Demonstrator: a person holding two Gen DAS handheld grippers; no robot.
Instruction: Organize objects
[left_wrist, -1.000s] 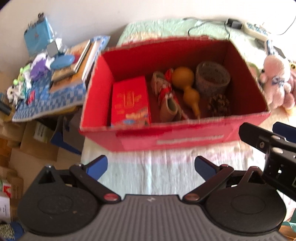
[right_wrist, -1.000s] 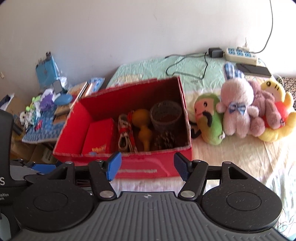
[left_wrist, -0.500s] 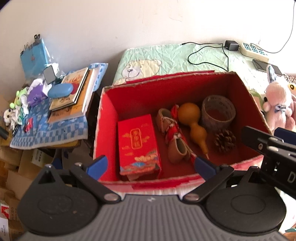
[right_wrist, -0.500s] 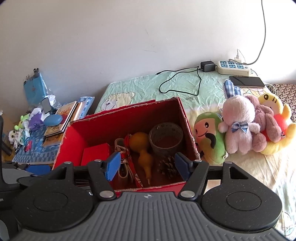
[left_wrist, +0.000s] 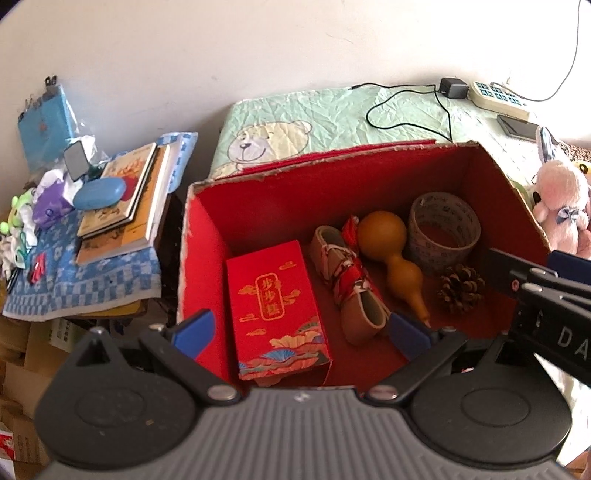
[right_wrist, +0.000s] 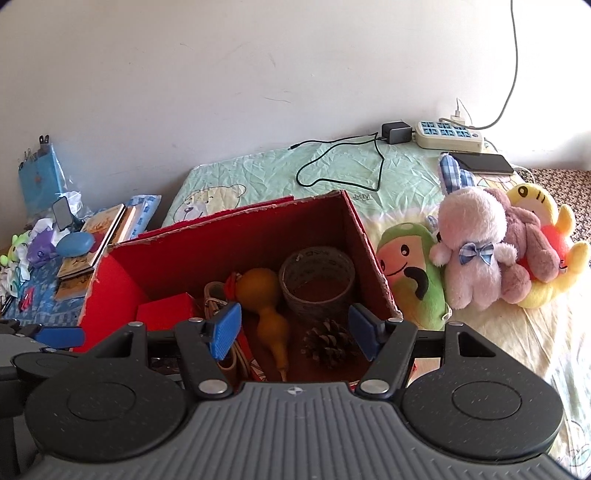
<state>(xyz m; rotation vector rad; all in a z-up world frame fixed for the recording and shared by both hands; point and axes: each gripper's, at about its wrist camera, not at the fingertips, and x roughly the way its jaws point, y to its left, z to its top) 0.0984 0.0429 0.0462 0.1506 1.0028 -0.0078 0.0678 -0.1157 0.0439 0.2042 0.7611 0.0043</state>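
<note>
Red box nearer than before (both claws over it); left claw, right claw spread, empty.

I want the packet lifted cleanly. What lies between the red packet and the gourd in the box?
In the left wrist view, a small tan shoe wrapped in red patterned cloth lies between the red packet and the gourd.

I see an open red cardboard box on the bed, flaps up. Inside, at its left end, a red gift packet with gold characters lies flat. Beside it lies a pair of small tan shoes bound with red patterned cloth, then an orange-brown gourd on its side, neck toward me. A wide roll of printed tape stands on its flat side at the right end, a brown pine cone just before it.
</note>
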